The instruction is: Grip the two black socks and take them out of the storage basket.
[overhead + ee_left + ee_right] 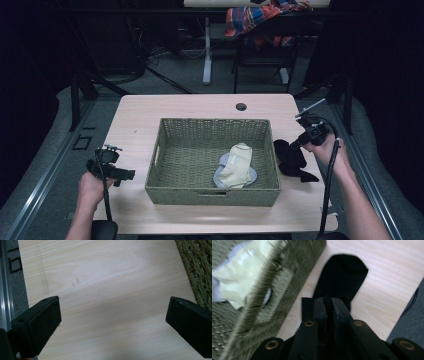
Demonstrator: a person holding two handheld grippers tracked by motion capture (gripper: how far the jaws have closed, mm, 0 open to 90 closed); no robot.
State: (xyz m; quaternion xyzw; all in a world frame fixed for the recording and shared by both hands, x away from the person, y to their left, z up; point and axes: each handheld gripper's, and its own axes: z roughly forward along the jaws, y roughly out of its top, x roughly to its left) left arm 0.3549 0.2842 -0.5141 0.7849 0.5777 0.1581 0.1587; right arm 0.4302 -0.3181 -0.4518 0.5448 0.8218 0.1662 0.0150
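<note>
I'm working at a pale wooden table [200, 107] in a dark room, with grey floor around it and a chair draped in plaid cloth [260, 17] well beyond the far edge. Nearest me, the left gripper [122, 175] hangs over bare wood at the table's left side, jaws spread wide with nothing between them; in the left gripper view the table's left edge and a metal rail run just beside one jaw, and the basket [167, 192] wall sits at the other side. There is open wood in front of the basket and behind it. The basket sits mid-table, holding a cream sock [237, 165] on a pale blue one [218, 176]. To its right, just beside the wall, lies the black sock [290, 157]; the right gripper [292, 145] has its jaws pinched together on that sock's cuff, near the table's right edge. I can read no writing anywhere.
</note>
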